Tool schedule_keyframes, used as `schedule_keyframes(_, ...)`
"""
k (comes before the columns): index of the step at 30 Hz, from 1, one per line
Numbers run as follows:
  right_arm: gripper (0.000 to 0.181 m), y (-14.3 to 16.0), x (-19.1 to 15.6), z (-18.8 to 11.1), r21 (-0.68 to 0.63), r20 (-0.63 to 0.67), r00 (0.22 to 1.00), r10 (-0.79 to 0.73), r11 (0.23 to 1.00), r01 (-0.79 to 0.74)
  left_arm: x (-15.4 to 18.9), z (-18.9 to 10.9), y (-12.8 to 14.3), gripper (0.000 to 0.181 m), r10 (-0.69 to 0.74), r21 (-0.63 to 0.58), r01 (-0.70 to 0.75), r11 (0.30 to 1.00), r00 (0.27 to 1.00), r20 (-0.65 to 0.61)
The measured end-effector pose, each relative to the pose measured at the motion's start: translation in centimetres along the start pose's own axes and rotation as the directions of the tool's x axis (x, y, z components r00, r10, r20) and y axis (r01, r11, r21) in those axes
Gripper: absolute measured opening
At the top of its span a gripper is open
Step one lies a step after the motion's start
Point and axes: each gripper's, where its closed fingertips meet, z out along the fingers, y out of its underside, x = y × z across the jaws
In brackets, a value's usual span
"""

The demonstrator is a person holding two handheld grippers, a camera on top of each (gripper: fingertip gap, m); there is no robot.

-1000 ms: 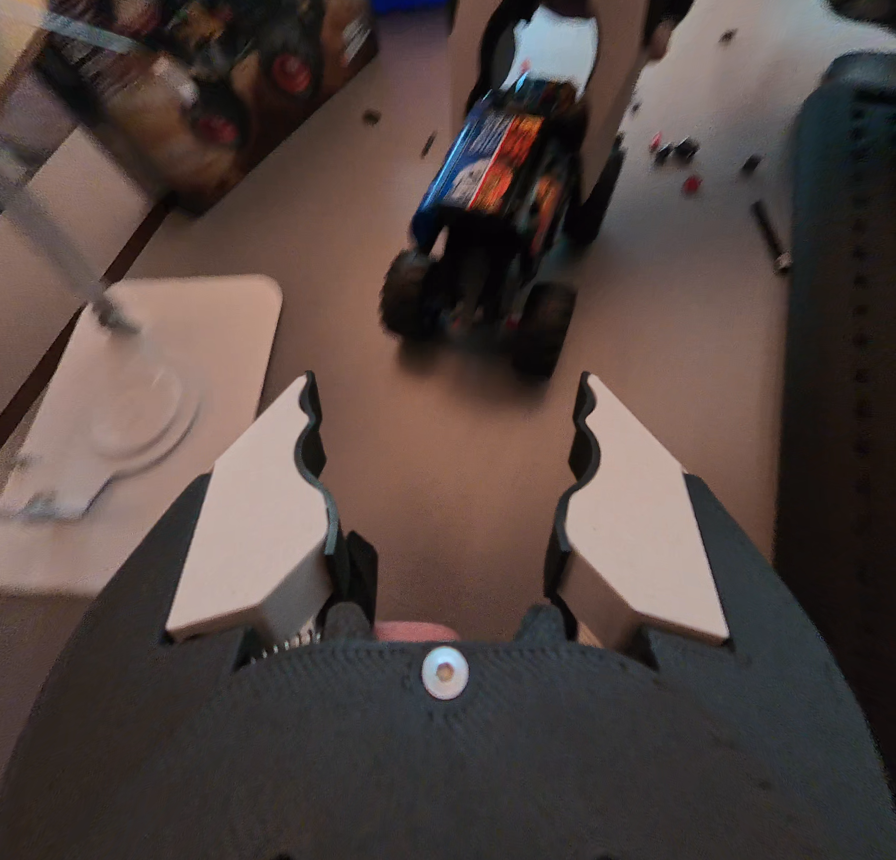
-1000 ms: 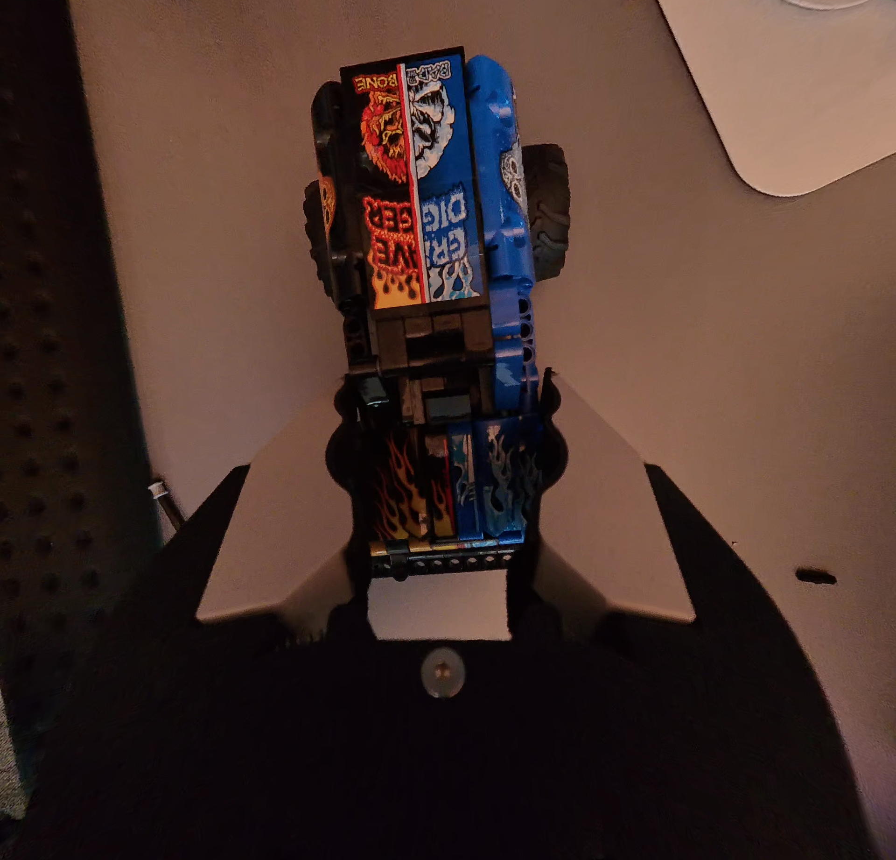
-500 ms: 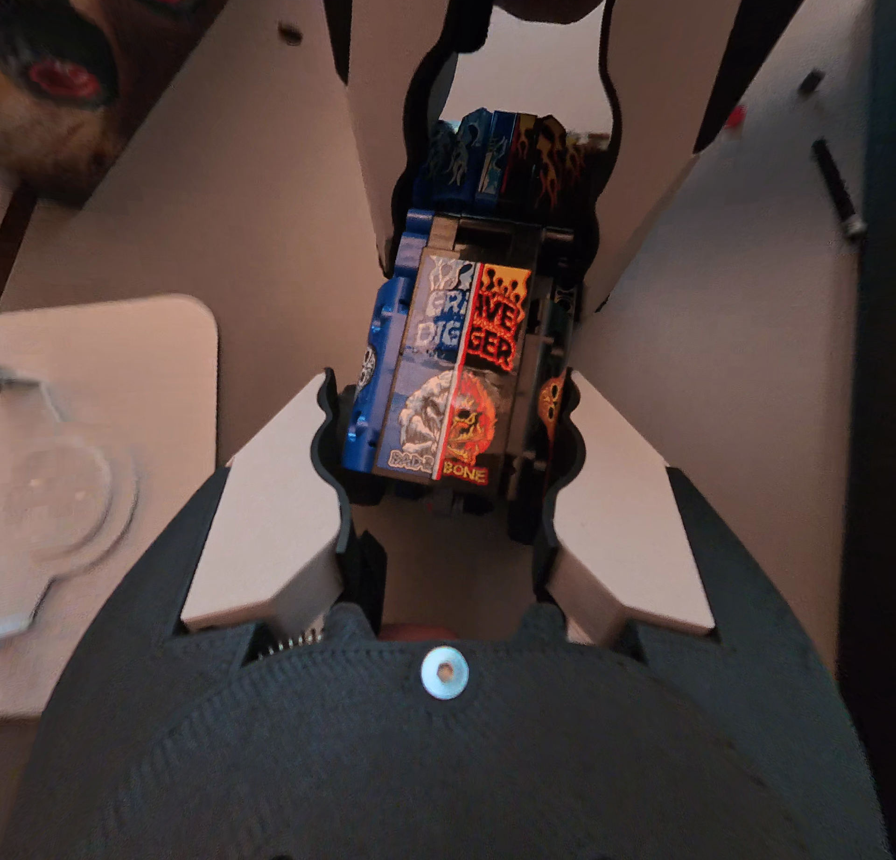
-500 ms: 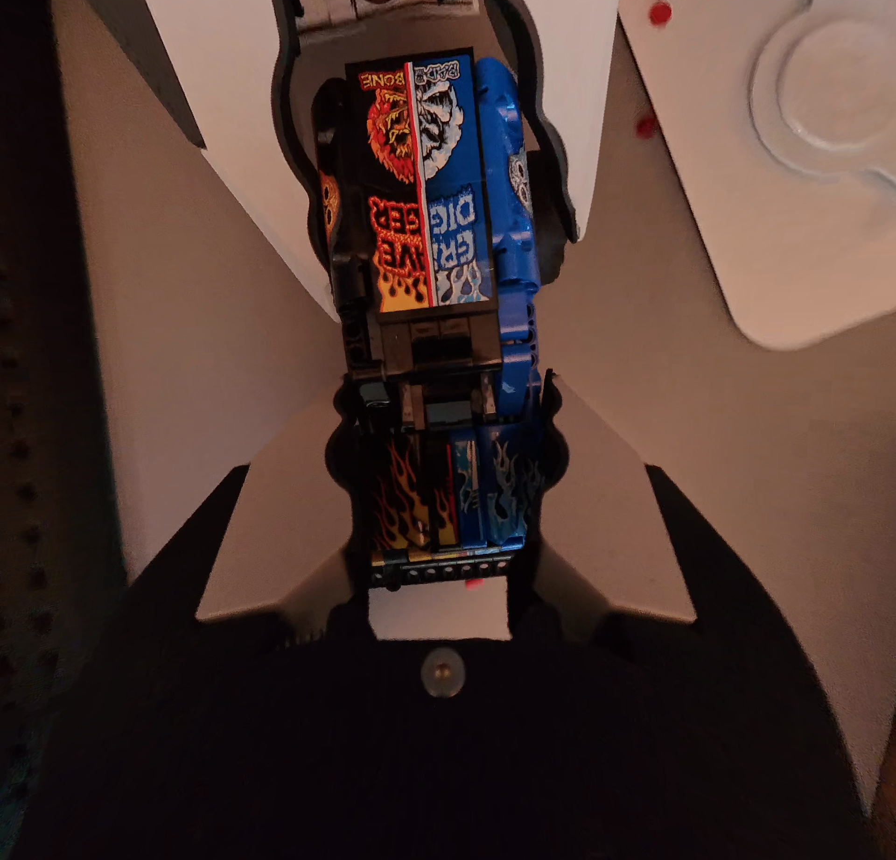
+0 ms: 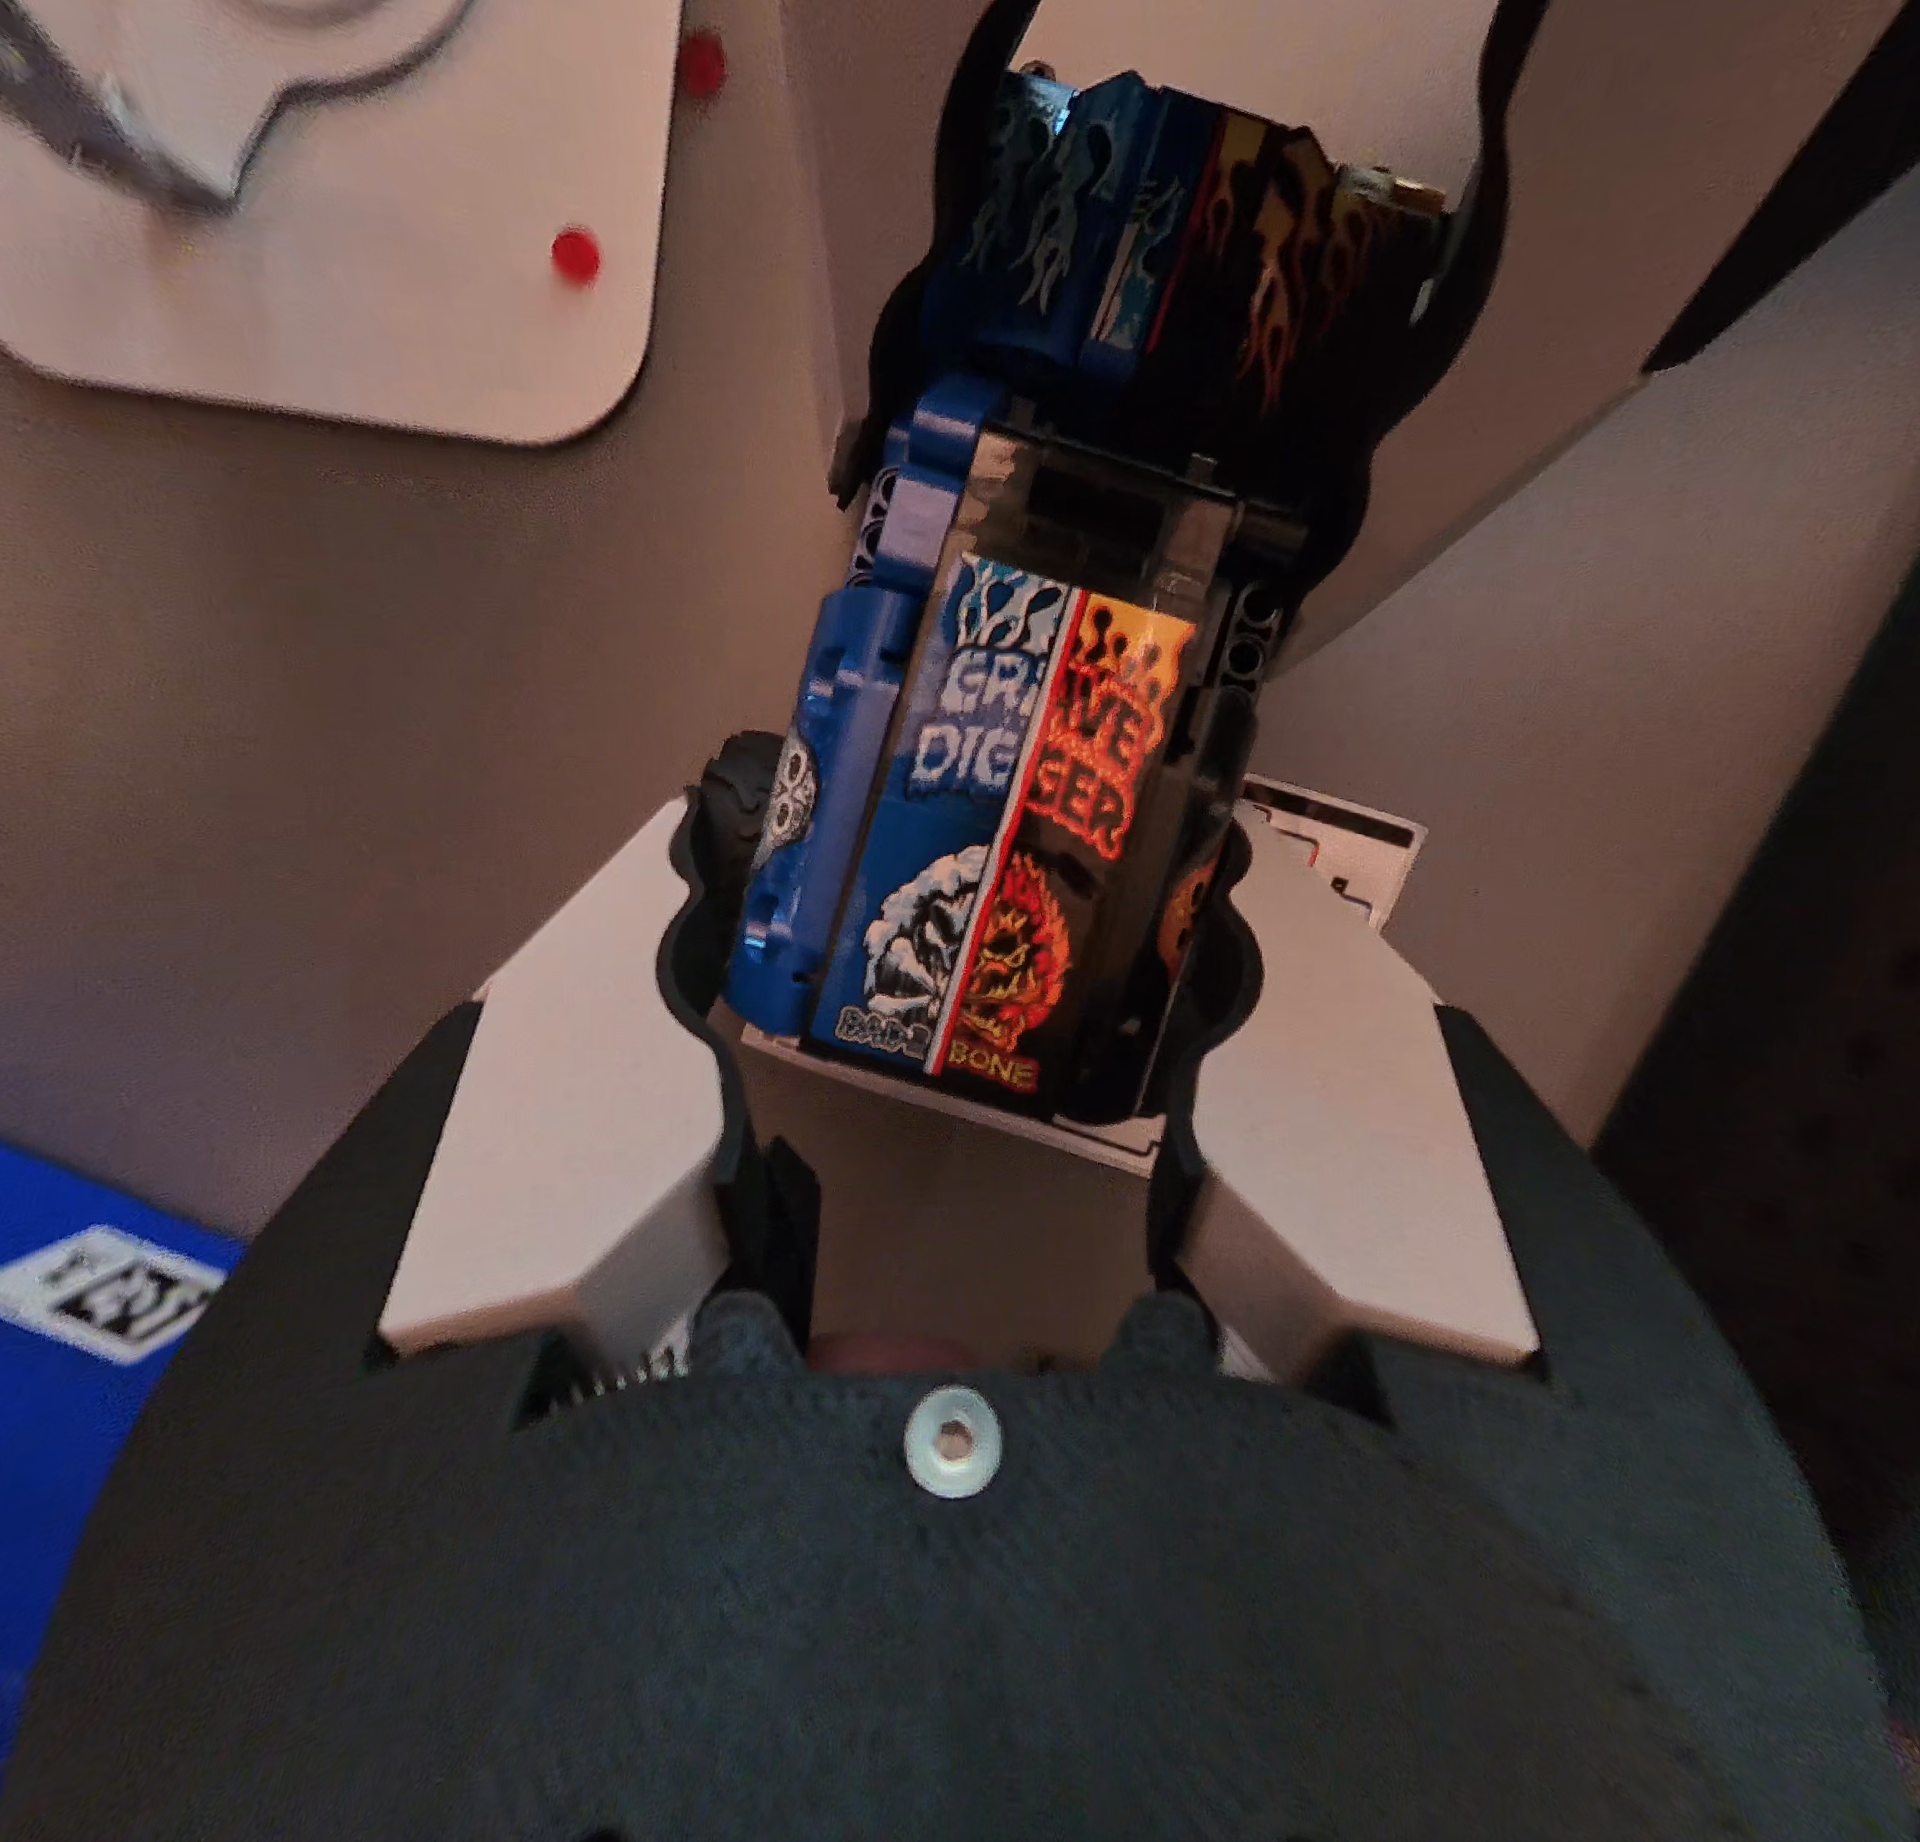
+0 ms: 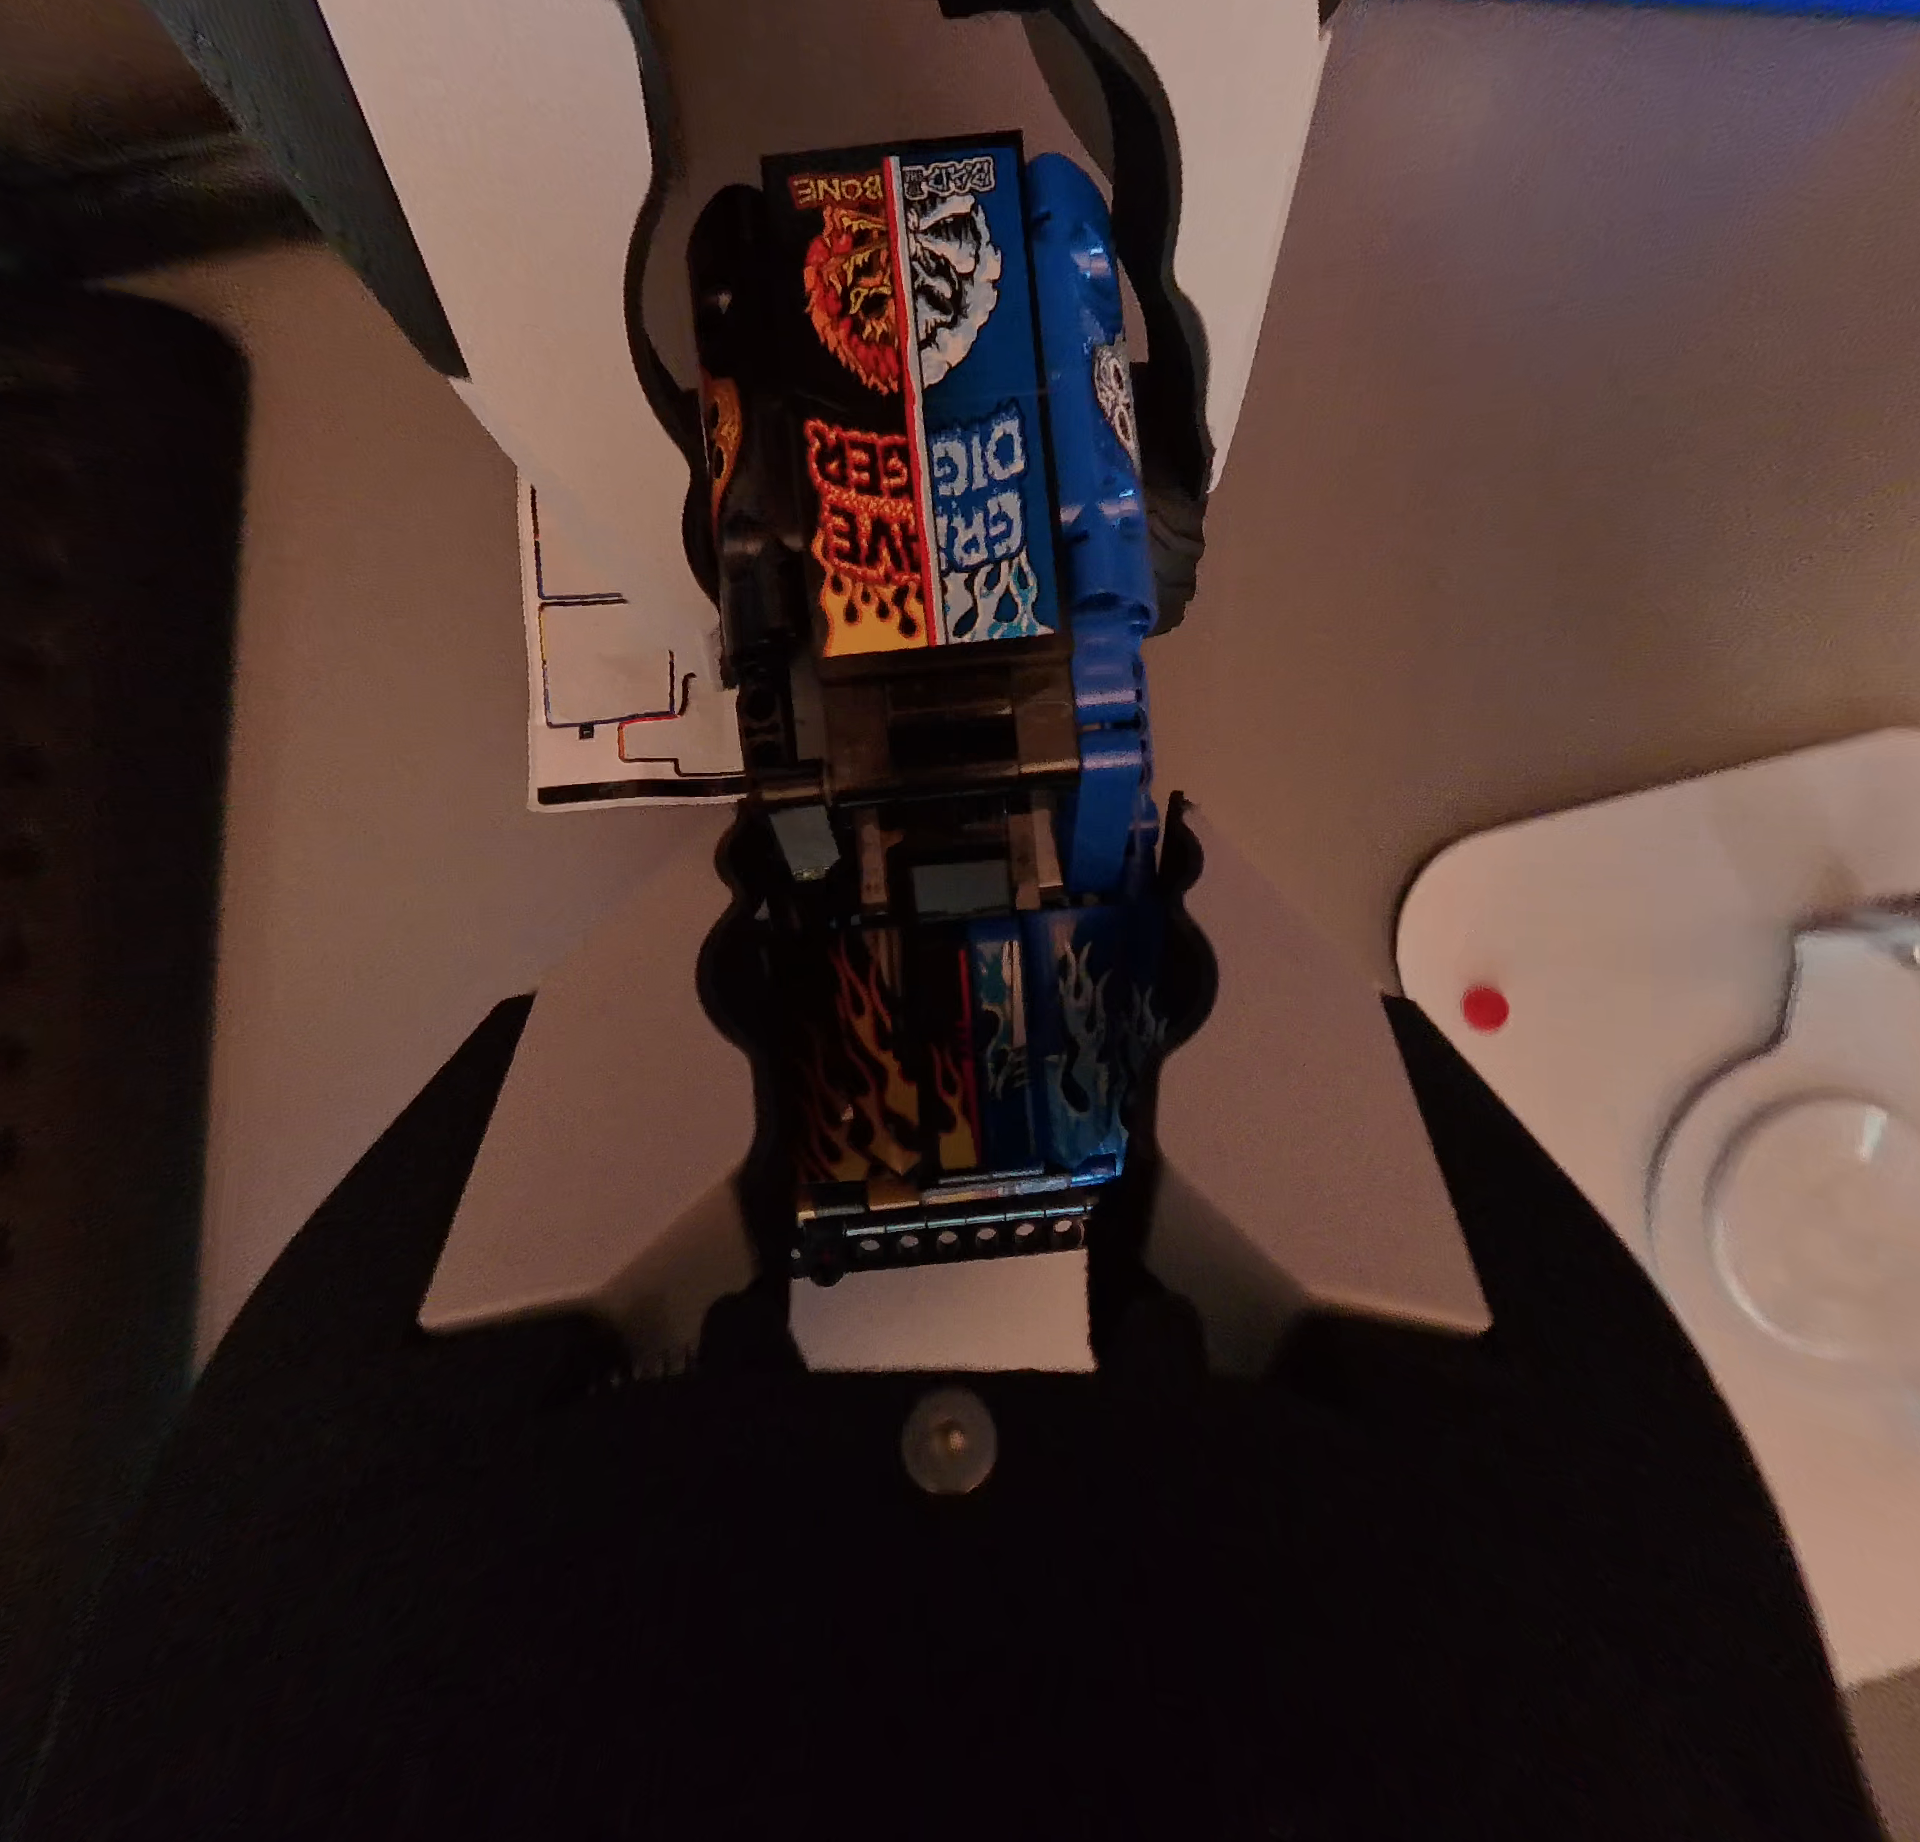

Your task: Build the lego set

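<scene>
- Right wrist view showed the right tongs clamped on the flame-printed end of the lego truck, with both inner faces pressed against its sides.
- From those tongs the truck's long axis ran straight ahead, in line with the fingers, with the printed roof panel facing the camera.
- Left wrist view showed the left tongs straddling the opposite end of the truck, one finger on the blue side and one on the black side. The jaws stood close on both flanks, but whether they actually pressed the body I could not tell.
- The two tongs faced each other along the truck's length, so the model spanned the gap between them and appeared lifted off the tabletop.
- Under the truck, just beyond the left tongs, a white printed sheet lay on the tabletop.
- Farther out to the side lay a pale board with a small red piece on it.
- My judgement: any coming move turned on that shared axis, since each tong held one end and neither was nearer the middle.
</scene>
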Motion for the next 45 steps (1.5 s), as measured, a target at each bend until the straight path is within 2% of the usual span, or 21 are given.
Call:
schedule_keyframes(6,0.075,-3.7,-0.2,2.4,0.038,-0.043,0.999,0.009,0.999,-0.008,-1.6,-1.6,3.8,0.098,-0.007,-0.070,0.010,0.998,0.999,0.048)
schedule_keyframes(11,0.078,-4.9,-0.1,3.2,0.066,-0.082,0.996,0.025,0.998,-0.019,-2.3,-1.9,4.9,0.100,-0.002,-0.101,0.009,0.995,0.997,0.073)
schedule_keyframes(13,0.095,-4.7,-0.9,2.8,0.079,-0.023,0.999,0.045,0.996,-0.044,-2.3,-1.9,4.8,0.102,-0.011,-0.085,0.018,0.996,0.996,0.089)
schedule_keyframes(15,0.100,-3.9,-1.7,1.0,0.109,0.047,0.996,0.070,0.991,-0.075,-2.2,-1.9,4.4,0.103,-0.015,-0.049,0.021,0.999,0.994,0.105)
schedule_keyframes(16,0.097,-3.2,-1.9,-0.7,0.145,0.070,0.995,0.070,0.986,-0.080,-2.2,-2.0,4.1,0.105,-0.018,-0.032,0.022,0.999,0.993,0.120)
schedule_keyframes(19,0.096,1.4,-0.3,-8.2,0.281,0.089,0.984,0.154,0.944,-0.173,-1.7,-3.2,2.6,0.108,-0.002,0.038,-0.004,0.999,0.988,0.156)
schedule_keyframes(21,0.100,6.3,1.5,-13.5,0.346,0.090,0.961,0.261,0.897,-0.276,-1.1,-4.0,1.0,0.107,0.025,0.091,-0.041,0.995,0.985,0.170)
schedule_keyframes(23,0.104,12.8,2.4,-16.7,0.305,0.056,0.944,0.326,0.894,-0.327,-0.5,-4.3,-0.5,0.107,0.070,0.098,-0.089,0.991,0.980,0.184)
schedule_keyframes(26,0.104,20.3,2.6,-19.7,0.283,0.023,0.925,0.380,0.885,-0.370,0.6,-4.2,-3.2,0.107,0.144,0.100,-0.165,0.981,0.971,0.192)
schedule_keyframes(29,0.104,24.7,2.5,-20.8,0.276,0.035,0.915,0.402,0.876,-0.396,1.8,-3.8,-6.1,0.107,0.199,0.128,-0.225,0.966,0.962,0.185)
schedule_keyframes(31,0.106,27.5,2.3,-20.7,0.221,0.041,0.906,0.422,0.880,-0.420,2.2,-3.4,-7.7,0.106,0.225,0.136,-0.250,0.959,0.958,0.180)
schedule_keyframes(33,0.100,29.3,1.8,-20.8,0.203,0.060,0.904,0.423,0.881,-0.426,2.5,-2.8,-8.6,0.106,0.244,0.128,-0.267,0.955,0.954,0.172)
schedule_keyframes(36,0.113,32.2,1.8,-21.2,0.180,0.049,0.892,0.449,0.875,-0.450,2.8,-2.0,-9.4,0.106,0.259,0.116,-0.279,0.953,0.952,0.162)
schedule_keyframes(39,0.111,33.1,1.9,-21.7,0.225,0.044,0.891,0.452,0.864,-0.449,3.4,-0.7,-10.8,0.106,0.277,0.132,-0.295,0.946,0.951,0.140)
schedule_keyframes(42,0.110,33.0,1.9,-21.7,0.228,0.033,0.893,0.449,0.867,-0.444,4.9,1.8,-14.0,0.110,0.288,0.184,-0.306,0.934,0.951,0.114)
schedule_keyframes(45,0.109,32.5,1.9,-21.6,0.231,0.011,0.897,0.443,0.871,-0.433,7.3,5.7,-18.3,0.121,0.322,0.225,-0.337,0.914,0.941,0.103)
